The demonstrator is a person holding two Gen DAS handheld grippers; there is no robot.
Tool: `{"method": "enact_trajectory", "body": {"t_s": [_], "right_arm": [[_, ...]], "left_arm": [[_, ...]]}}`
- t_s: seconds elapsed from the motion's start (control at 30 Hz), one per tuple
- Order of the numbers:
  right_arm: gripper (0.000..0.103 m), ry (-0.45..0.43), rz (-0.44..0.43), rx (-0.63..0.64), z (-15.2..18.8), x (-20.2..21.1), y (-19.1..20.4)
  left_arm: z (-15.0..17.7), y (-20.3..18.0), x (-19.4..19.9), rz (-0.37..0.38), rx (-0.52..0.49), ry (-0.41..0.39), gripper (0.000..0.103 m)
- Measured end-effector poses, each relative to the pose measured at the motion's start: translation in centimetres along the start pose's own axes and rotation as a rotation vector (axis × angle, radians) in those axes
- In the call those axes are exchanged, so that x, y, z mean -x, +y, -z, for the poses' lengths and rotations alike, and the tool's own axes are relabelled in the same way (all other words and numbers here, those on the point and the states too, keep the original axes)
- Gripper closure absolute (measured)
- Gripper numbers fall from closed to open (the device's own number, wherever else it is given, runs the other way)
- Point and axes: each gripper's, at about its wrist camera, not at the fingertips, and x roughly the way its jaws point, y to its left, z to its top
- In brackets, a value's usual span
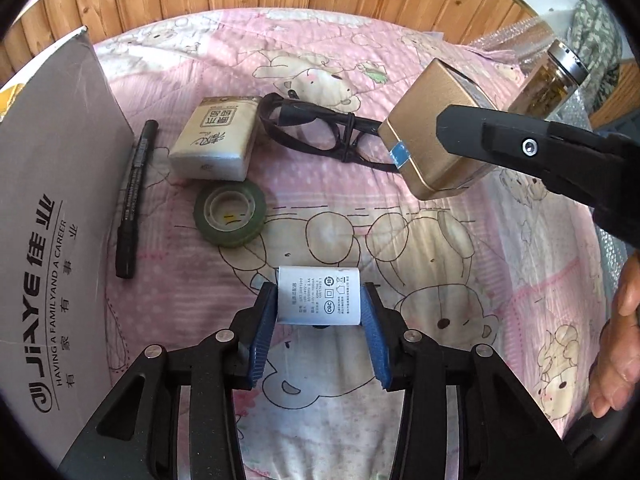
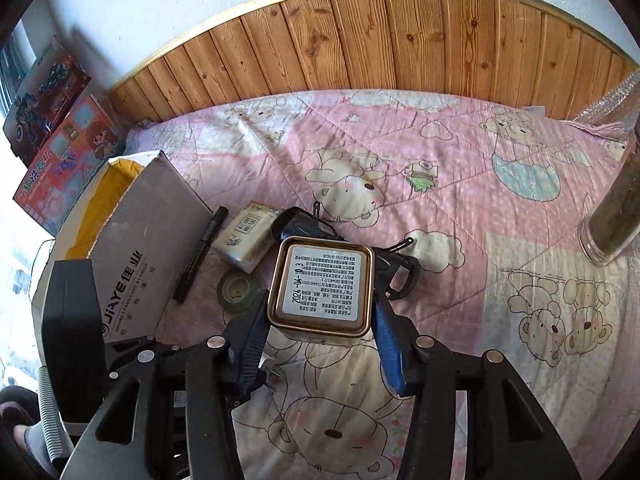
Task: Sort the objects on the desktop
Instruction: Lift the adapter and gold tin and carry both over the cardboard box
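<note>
1. The left gripper (image 1: 319,300) has its blue pads pressed on both sides of a white power adapter (image 1: 318,295), which sits low over the pink cartoon quilt (image 1: 420,248).
2. The right gripper (image 2: 320,300) clamps a gold square tin (image 2: 322,286) and holds it above the quilt; the printed label on the tin faces the right wrist camera.
3. In the left wrist view, the tin (image 1: 430,136) is at 2 o'clock from the adapter.
4. A green tape roll (image 1: 230,214) lies at 11 o'clock from the adapter, with a tissue pack (image 1: 214,138) beyond it.
5. A black marker (image 1: 134,198) lies beside the grey cardboard box (image 1: 52,216), at 10 o'clock.
6. Black glasses (image 1: 316,132) lie between the tissue pack and the tin.
7. A glass bottle (image 1: 550,80) stands at 1 o'clock.
</note>
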Motion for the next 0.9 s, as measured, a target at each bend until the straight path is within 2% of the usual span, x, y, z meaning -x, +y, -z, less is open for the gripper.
{"method": "enact_trajectory", "body": {"t_s": [0.33,0.9], "right_arm": [[0.052,-0.017,-0.005,0.011,-0.2,1.0,0.8],[0.052,-0.073,-0.001,0.048,-0.4,3.5,2.8]], "left_arm": [[-0.2,0.7,2.1,-0.015,0.046,-0.025,0.060],[-1.1,1.7,5.4,0.008,0.097,-0.085,0.060]]}}
